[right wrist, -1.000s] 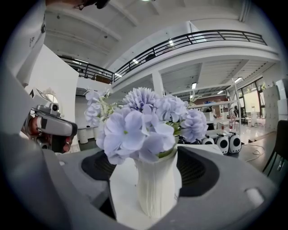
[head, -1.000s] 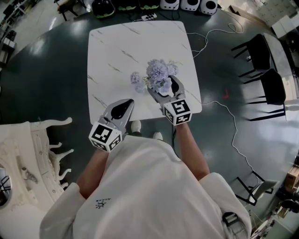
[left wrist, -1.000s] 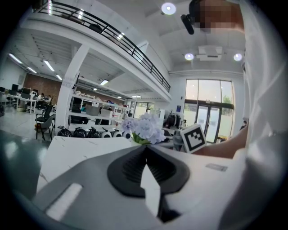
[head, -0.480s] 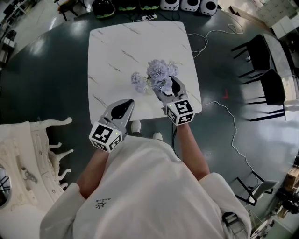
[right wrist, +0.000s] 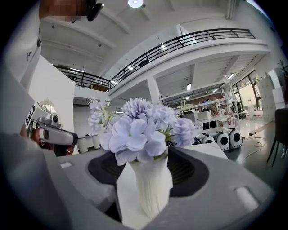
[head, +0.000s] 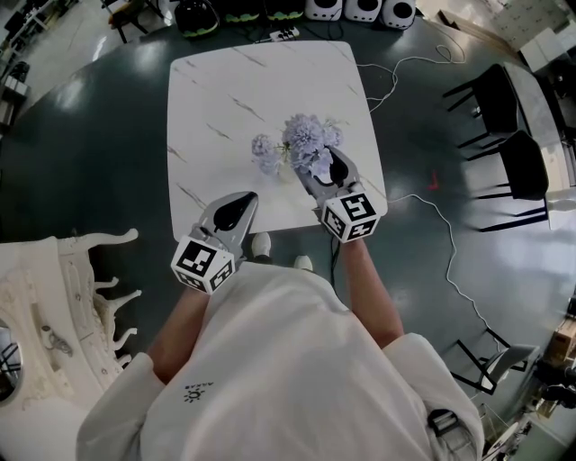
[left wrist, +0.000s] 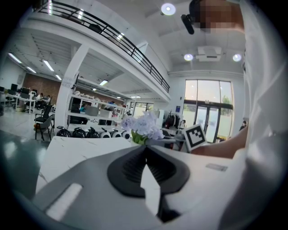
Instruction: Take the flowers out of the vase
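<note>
A bunch of pale purple flowers (head: 306, 140) stands in a ribbed white vase (right wrist: 153, 184) on the white marble table (head: 225, 81), right of its middle. My right gripper (head: 317, 167) reaches in level from the near side, under the blooms. Its jaws are closing with the vase between them, and a thin strip of table still shows beside the vase. From the right gripper view the flowers (right wrist: 139, 130) fill the space just above the jaws. My left gripper (head: 238, 203) rests at the table's near edge, shut and empty, and the flowers (left wrist: 143, 128) stand beyond its tips.
Two black chairs (head: 504, 117) stand right of the table, with white cables (head: 432, 207) trailing over the dark floor. A white ornate piece of furniture (head: 54, 297) is at the near left. Several small white machines (head: 360, 9) line the floor beyond the table.
The right gripper's jaws have narrowed around the vase, and its marker cube has rolled and shifted slightly right. The left gripper has stayed put.
</note>
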A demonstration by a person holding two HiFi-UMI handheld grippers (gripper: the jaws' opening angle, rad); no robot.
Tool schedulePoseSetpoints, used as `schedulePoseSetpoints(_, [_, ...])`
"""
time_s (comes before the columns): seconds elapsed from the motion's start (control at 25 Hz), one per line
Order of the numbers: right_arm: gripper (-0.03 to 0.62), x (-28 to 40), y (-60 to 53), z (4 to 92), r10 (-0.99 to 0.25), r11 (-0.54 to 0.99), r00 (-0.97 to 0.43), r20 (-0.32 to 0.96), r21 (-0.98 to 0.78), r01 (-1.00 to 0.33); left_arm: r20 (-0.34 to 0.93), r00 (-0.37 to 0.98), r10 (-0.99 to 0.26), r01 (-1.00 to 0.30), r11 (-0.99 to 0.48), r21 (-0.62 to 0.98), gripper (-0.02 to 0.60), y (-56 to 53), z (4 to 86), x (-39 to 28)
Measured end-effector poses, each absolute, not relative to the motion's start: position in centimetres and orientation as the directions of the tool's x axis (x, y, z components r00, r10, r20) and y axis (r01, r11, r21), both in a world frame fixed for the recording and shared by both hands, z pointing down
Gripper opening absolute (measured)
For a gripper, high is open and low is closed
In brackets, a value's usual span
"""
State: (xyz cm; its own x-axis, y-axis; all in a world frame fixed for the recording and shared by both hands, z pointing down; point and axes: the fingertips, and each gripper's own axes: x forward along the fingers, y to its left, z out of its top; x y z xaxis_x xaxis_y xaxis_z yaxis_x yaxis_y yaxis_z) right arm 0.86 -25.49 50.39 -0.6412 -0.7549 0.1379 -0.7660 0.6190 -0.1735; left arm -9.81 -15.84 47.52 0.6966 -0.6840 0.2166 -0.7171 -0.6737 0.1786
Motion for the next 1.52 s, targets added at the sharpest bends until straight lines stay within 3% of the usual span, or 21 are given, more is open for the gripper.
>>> schedulePoseSetpoints(0.44, [0.273,1.3,-25.4,48.8,-0.761,0.623,-0.641,0.098,-0.167,-0.764,0.21,0.698,-0.684,-0.716,-0.676,0.174,-0.012,-15.6,47.2,-9.3])
schedulePoseSetpoints(0.52, [0.23,1.4,-25.3,48.7,-0.762,0.623,-0.64,0.093,-0.164,-0.765,0.21,0.697,-0.685,-0.716,-0.675,0.175,-0.012,-15.5,47.2,-9.3])
schedulePoseSetpoints(0.96, [0.191,1.3,-25.0,48.4,-0.761,0.63,-0.643,0.084,-0.143,-0.764,0.205,0.693,-0.691,-0.721,-0.672,0.169,-0.012,-15.4,47.2,-9.4])
schedulePoseSetpoints(1.52, [0.08,1.7,-25.0,47.7,-0.767,0.63,-0.638,0.067,-0.115,-0.768,0.204,0.693,-0.691,-0.72,-0.674,0.166,-0.012,-15.5,46.9,-9.1])
